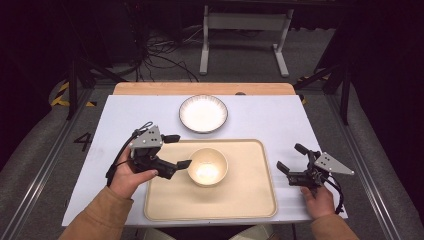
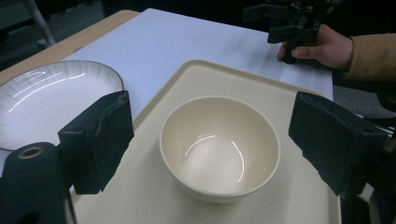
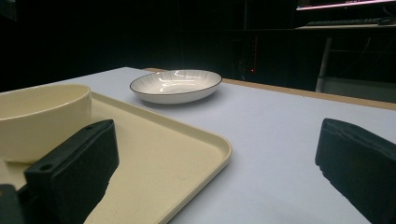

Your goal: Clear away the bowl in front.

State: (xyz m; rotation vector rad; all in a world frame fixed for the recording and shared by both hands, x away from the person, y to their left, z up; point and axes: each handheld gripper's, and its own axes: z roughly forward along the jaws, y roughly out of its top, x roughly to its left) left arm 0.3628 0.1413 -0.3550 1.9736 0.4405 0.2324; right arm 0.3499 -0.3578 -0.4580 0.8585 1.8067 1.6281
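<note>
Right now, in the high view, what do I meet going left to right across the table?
Left gripper → round cream bowl on the cream rectangular tray → right gripper.

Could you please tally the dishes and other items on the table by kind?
Cream bowl: 1
White plate: 1
Cream tray: 1
Handheld grippers: 2, left gripper and right gripper
Total: 5

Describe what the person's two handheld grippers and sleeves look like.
Both the left gripper and the right gripper are black, each with two blocky black jaws, a grey three-cornered plate on top and a black cable trailing back. The sleeves are mustard brown.
</note>
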